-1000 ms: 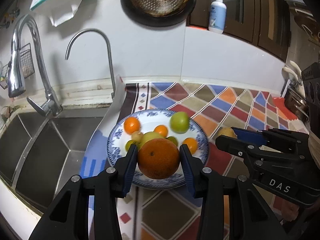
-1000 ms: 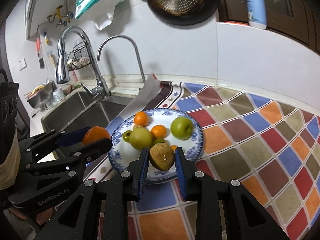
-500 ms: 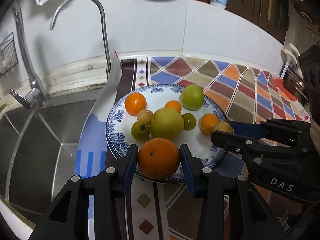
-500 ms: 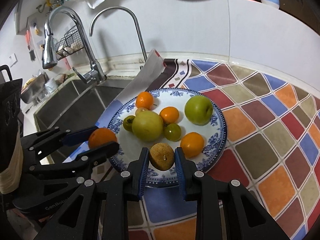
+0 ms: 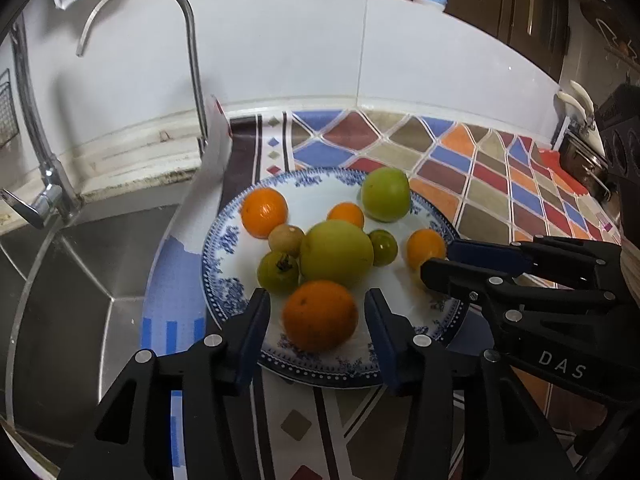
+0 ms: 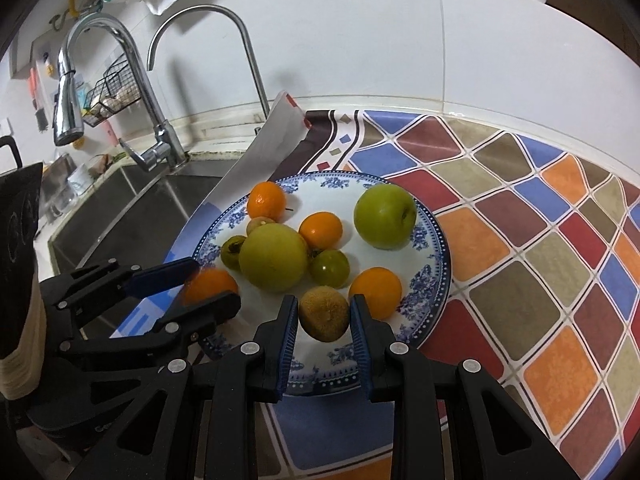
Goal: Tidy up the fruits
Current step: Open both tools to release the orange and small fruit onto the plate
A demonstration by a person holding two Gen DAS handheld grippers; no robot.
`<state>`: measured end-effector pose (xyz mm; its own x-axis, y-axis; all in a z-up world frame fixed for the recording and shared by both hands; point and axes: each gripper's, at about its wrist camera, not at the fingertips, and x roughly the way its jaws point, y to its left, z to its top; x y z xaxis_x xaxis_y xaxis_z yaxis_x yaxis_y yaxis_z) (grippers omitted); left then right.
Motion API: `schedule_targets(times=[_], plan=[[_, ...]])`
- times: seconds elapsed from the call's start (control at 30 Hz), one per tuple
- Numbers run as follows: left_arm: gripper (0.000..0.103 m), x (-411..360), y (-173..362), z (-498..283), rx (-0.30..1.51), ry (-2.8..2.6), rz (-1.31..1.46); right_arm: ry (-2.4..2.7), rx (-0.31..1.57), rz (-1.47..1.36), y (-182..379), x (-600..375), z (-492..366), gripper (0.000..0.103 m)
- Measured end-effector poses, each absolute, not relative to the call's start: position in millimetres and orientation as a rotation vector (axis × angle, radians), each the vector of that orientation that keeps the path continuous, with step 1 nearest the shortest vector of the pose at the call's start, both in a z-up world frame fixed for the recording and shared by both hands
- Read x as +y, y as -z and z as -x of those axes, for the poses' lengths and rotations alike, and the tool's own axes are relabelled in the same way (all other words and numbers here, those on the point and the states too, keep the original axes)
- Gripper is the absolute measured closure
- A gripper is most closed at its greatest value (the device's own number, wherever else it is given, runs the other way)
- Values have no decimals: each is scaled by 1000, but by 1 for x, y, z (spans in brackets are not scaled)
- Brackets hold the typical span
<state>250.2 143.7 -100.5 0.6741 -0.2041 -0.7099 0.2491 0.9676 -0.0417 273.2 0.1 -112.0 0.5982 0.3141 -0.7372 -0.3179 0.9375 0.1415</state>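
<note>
A blue-patterned plate [image 5: 224, 240] [image 6: 434, 248] holds several fruits: a big yellow-green pear [image 5: 336, 252] [image 6: 274, 258], a green apple [image 5: 385, 194] [image 6: 385, 216], small oranges and small green fruits. My left gripper [image 5: 318, 312] is open; the large orange [image 5: 320, 316] [image 6: 208, 284] lies on the plate's near rim between its fingers with gaps on both sides. My right gripper [image 6: 324, 316] is open a little around the brown kiwi [image 6: 324, 312], which rests on the plate.
A steel sink [image 5: 60, 280] with two taps [image 6: 100, 80] lies left of the plate. A colourful checked mat [image 6: 540, 240] covers the counter to the right. A white sheet edge [image 6: 256, 152] curls between sink and plate. A dark appliance [image 5: 624, 132] stands far right.
Both grippers came down over the plate and opened. The orange and the kiwi, earlier clamped, now sit on the plate between the parted fingers.
</note>
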Motion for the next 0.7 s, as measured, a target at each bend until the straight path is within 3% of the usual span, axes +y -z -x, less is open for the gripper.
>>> schedule_targets(times=[0.27,0.4,0.57,0.7], plan=[[49,142,78,-227,722,185,-67,-325,794,18,95,-10,-253,71],[39,137,64,-207,664,145,-60,-301,760,25,83,-19,-236,71],[28,128,45,-180,602,104,-62,-263,714,22,66,-33,-211,64],[21,123,33,-158,564,69,-51,-215,666,15,52,-45,-185,48]])
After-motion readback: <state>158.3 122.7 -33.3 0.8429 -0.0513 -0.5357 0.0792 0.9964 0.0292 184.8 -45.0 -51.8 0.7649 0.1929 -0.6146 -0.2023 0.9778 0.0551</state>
